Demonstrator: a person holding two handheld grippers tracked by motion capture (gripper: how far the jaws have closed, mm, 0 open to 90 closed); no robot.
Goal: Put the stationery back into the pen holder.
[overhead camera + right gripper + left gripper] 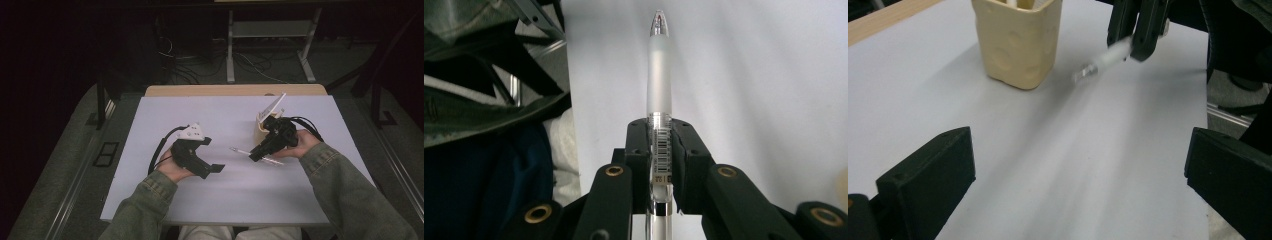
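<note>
My right gripper (255,155) (660,145) is shut on a clear and frosted pen (240,150) (659,65), whose tip sticks out past the jaws and points left over the table. The left gripper view shows that same gripper (1135,42) holding the pen (1098,62) just above the surface. A cream cup (261,131) (1018,42) stands behind it with a white flat piece (272,106) leaning out of it. At the left, my left gripper (214,155) (1080,155) is open with nothing between its jaws, facing the cup and the pen.
The white table top (200,110) has a wooden strip (235,90) along its far edge. Beyond it are dark floor, cables and a metal stand (230,50). Green sleeves come in from the bottom.
</note>
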